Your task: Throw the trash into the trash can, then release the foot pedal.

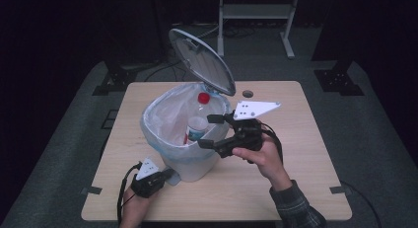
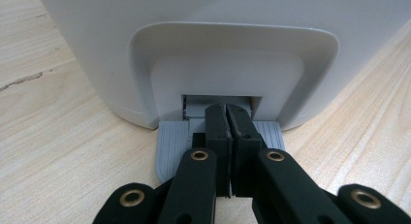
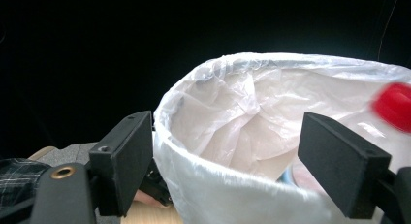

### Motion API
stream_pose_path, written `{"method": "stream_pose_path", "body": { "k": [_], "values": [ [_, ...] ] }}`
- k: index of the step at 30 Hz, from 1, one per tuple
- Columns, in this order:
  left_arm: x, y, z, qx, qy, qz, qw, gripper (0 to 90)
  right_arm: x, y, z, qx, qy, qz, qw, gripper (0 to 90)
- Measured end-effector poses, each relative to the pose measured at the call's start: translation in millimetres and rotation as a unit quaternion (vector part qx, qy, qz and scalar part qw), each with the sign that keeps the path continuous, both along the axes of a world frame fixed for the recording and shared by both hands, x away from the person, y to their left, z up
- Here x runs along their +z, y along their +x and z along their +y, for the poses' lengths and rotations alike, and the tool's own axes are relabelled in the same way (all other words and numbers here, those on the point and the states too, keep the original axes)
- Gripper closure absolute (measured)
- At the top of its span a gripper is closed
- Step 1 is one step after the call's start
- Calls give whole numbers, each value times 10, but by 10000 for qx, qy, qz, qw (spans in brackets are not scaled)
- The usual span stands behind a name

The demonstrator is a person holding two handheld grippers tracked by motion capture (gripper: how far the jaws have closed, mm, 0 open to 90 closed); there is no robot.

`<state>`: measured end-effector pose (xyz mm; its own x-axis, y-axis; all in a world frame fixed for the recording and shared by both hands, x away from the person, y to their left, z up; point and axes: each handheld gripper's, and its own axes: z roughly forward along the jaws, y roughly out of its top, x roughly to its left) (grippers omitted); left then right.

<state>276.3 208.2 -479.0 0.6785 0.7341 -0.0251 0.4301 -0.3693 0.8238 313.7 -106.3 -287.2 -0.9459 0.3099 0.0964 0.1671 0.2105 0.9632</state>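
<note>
Left tool (image 2: 226, 118), closed, presses the bin's pedal (image 2: 172, 146); right tool (image 1: 215, 131), open and empty, straddles the rim beside the bottle (image 1: 198, 120).

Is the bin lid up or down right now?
Up. The lid stands tilted back above the bag-lined bin, with a red-capped bottle inside. The left gripper, jaws together, presses the grey pedal.

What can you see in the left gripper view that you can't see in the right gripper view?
The left gripper view shows the shut left gripper pressing down on the grey pedal at the foot of the white bin, with the wooden table beneath. The right gripper view shows the open right gripper, the bin's plastic liner and a red bottle cap. Both show the same bin.
</note>
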Motion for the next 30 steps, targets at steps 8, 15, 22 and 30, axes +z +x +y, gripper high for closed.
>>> {"method": "stream_pose_path", "body": {
  "k": [8, 15, 22, 30],
  "values": [
    [1, 11, 14, -46, -47, 40, 10000, 853, -57, -84, -198, -145, -45, -28, 9999, 189],
    [3, -7, -9, -45, 65, -46, 10000, 857, -118, -132, -394, -319, -105, 26, 9994, 189],
    [4, -12, -15, -45, 93, -73, 9999, 856, -222, -182, -597, -515, -103, 69, 9986, 189],
    [7, -24, 15, -16, 58, -88, 9999, 821, -375, -190, -777, -747, -193, 211, 9968, 189]
  ]
}}
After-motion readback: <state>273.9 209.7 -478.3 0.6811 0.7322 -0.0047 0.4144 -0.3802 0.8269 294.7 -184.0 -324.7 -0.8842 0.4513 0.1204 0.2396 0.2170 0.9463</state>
